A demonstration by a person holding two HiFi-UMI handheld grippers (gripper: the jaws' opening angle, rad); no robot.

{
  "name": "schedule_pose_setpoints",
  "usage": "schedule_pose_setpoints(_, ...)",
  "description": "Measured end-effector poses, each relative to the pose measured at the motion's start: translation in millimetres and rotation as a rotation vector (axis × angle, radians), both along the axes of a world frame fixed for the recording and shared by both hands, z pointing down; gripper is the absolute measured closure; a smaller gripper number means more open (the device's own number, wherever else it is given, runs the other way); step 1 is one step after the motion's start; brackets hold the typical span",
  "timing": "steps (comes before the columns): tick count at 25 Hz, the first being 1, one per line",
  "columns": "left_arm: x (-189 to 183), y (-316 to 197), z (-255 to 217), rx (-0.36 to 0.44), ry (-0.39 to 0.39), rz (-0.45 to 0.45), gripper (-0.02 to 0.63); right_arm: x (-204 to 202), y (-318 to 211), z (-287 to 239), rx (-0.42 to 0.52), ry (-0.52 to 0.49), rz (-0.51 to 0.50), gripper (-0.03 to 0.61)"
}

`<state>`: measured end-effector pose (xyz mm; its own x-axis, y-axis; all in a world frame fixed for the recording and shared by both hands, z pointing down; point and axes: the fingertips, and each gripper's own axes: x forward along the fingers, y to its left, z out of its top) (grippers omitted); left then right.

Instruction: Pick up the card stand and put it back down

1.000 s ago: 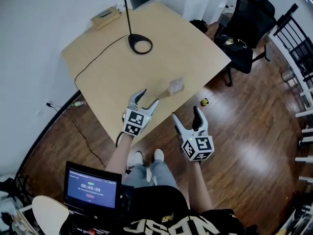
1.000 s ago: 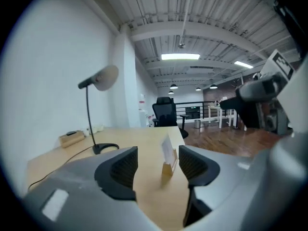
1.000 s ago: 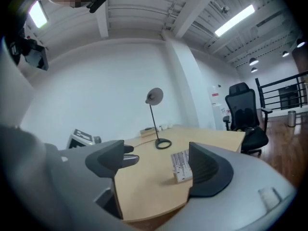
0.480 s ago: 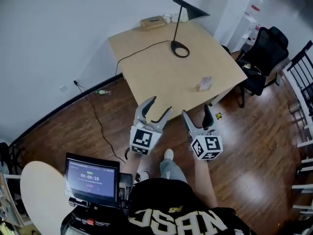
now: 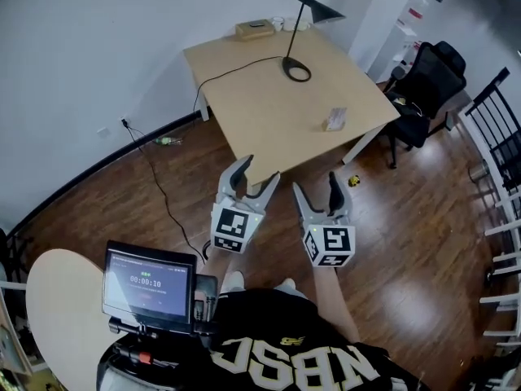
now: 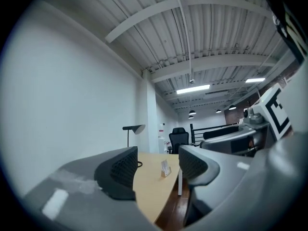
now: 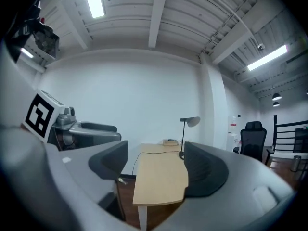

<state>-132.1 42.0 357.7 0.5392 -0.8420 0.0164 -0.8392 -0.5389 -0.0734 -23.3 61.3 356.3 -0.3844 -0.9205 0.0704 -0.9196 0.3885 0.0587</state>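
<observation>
The card stand point(image 5: 334, 119) is a small clear holder with a card, upright near the right edge of the light wooden table point(image 5: 269, 104). Through the left gripper view the card stand point(image 6: 165, 168) shows far off between the jaws. My left gripper point(image 5: 254, 177) hangs open over the floor just short of the table's near corner, nothing between its fingers. My right gripper point(image 5: 314, 192) stands open beside it, also empty and clear of the table. The right gripper view looks along the table point(image 7: 161, 179); the stand is hidden there.
A black desk lamp point(image 5: 303, 35) with its cable and a small wooden box point(image 5: 255, 28) sit at the table's far side. A black office chair point(image 5: 423, 84) stands to the right, a small yellow thing point(image 5: 352, 181) lies on the floor, a screen point(image 5: 148, 281) at lower left.
Both grippers have drawn back from over the table's near edge to above the floor. The view has shifted so the table lies farther away. Jaws stay open.
</observation>
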Motion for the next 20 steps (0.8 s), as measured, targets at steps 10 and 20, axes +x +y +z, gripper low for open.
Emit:
schedule_pose_setpoints(10, 33.8, -13.1, -38.3, 0.039, -0.027, -0.031, 0.328, 38.2, -8.3, -39.2, 0.073, 0.020, -0.001, 0.218)
schedule_pose_setpoints(20, 92.0, -2.4, -27.6, 0.007, -0.050, 0.056, 0.329, 91.6, 1.4, -24.4, 0.036, 0.038, 0.061, 0.218)
